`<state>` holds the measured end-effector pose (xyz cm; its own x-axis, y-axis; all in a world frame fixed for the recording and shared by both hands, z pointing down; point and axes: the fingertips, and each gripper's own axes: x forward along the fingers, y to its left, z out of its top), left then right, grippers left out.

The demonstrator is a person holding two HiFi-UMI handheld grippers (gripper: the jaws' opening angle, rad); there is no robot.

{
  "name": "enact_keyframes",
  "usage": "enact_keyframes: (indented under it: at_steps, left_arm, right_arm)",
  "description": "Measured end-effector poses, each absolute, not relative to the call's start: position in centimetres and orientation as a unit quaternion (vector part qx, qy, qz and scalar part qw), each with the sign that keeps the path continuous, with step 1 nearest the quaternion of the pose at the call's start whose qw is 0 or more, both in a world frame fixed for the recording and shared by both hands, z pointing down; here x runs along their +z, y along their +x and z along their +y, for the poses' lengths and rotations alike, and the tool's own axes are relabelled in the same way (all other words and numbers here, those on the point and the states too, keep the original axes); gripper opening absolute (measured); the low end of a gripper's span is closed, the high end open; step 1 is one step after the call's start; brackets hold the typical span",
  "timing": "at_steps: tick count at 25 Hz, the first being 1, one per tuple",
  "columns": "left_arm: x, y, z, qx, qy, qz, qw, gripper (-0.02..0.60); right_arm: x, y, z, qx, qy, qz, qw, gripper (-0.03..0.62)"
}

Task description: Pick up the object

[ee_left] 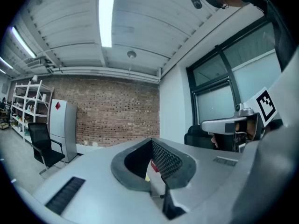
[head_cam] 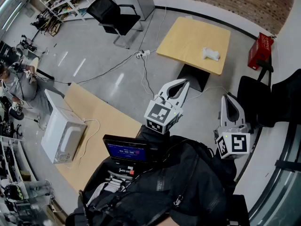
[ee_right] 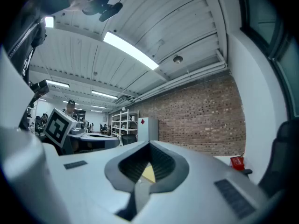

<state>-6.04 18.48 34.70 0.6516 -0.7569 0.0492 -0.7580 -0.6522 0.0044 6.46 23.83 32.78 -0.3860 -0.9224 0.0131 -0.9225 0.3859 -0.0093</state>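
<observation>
Head view: both tongs are up close to the person's body and point toward the far table [head_cam: 186, 36]. The object [head_cam: 210, 54] is a white lump on that table's right part, near the edge. It is well apart from both tongs and nothing touches it.

Left tongs [head_cam: 183, 82]: the left gripper view shows the tips meeting and nothing clamped. Only a slit behind the tips stays clear, with bits of red and yellow showing through it.

Right tongs [head_cam: 227, 98]: the right gripper view shows them closed tip to tip and empty. A wedge of the yellow tabletop shows through the slit.

A red crate [head_cam: 260, 51] sits just right of the far table. A black chair [head_cam: 115, 14] stands at the upper left. The near table [head_cam: 101, 112], lower left, carries a white microwave [head_cam: 63, 136].
</observation>
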Motion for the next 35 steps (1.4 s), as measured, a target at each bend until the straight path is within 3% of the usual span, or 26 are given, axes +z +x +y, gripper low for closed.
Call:
enact_keyframes:
  at_steps: [35]
  left_arm:
    - [40.7,-0.8,18.6,0.073,0.902,-0.42,0.066,-0.002]
  right_arm:
    - [38.9,9.9,23.8,0.085,0.512,-0.854,0.032,0.005]
